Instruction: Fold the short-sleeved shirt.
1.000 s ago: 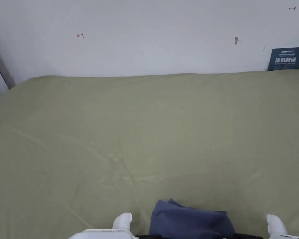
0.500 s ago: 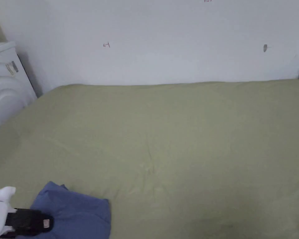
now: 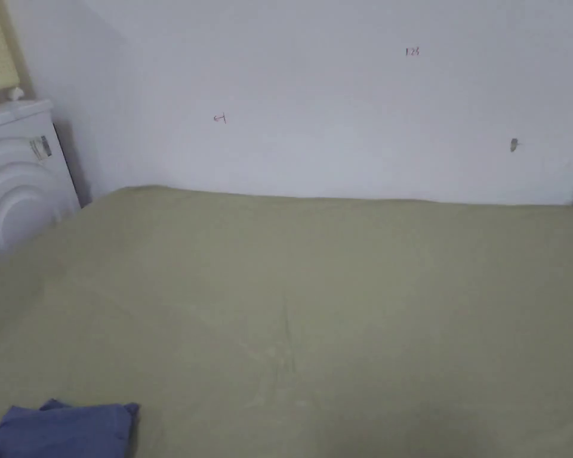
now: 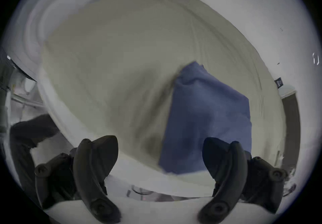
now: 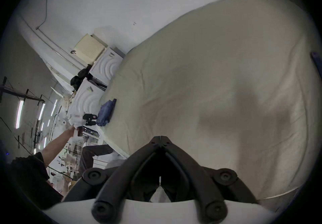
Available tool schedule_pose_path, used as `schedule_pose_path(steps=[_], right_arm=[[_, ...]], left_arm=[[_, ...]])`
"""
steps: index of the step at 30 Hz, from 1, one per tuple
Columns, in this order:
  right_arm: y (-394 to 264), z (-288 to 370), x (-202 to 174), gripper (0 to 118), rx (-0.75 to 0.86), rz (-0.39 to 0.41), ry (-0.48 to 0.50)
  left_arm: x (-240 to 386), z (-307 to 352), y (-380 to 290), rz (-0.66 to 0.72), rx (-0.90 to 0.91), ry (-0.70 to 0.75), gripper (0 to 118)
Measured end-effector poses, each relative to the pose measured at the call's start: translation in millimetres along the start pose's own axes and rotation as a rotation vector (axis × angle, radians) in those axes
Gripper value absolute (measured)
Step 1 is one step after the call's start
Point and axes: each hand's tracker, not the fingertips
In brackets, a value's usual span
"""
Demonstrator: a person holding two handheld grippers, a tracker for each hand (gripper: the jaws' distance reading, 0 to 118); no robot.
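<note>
Folded blue shirt (image 3: 61,428) lay at the bed's (image 3: 339,286) near left corner.
It sat just ahead of the left gripper (image 4: 160,156), its jaws released and empty; the right gripper (image 5: 160,138), jaws clenched on nothing, hung well apart.

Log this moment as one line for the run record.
shirt: folded, lying at bed edge | left gripper: open, empty, beside shirt | right gripper: shut, empty, above bed
</note>
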Motion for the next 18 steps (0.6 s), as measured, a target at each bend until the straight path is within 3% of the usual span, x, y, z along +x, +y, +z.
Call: schedule_pose_path(steps=[2,5,7,8,11,12,13,14,15,18], right_arm=[[5.3,18.6,-11.2,0,0.034,0.062,-0.008],[12.0,49.0,-35.2,0,0.104,0.165,-0.047],[14.1,69.6,-58.1,0,0.181,0.283,-0.119],[14.1,81.2,-72.7,0,0.236,0.355,-0.169],[13.0,104.7,-100.7,0,0.386,0.442,-0.26],[12.3,113.1,-109.4,0,0.46,0.459,-0.281],[11.9,119.6,-115.9,0,0.525,0.463,-0.299],[11.2,125.6,-122.1,0,0.59,0.462,-0.328],[9.7,130.5,-131.9,0,0.657,0.46,-0.368],[7.4,136.4,-142.3,0,0.793,0.469,-0.507]], left_arm=[[9.9,47.9,-13.8,-0.04,0.184,0.081,104],[57.0,111.6,-44.8,-0.08,0.434,-0.018,102],[110.3,152.5,-86.5,-0.17,0.609,-0.073,90],[142.3,172.2,-113.1,-0.21,0.678,-0.155,86],[205.3,197.4,-170.3,-0.275,0.814,-0.391,78],[230.5,204.6,-189.0,-0.28,0.865,-0.403,63],[251.7,208.9,-202.0,-0.329,0.919,-0.377,28],[277.3,211.1,-219.1,-0.324,0.99,-0.316,2],[296.4,215.5,-235.3,-0.317,1.064,-0.259,0],[335.9,225.2,-262.6,-0.381,1.106,-0.365,0]])
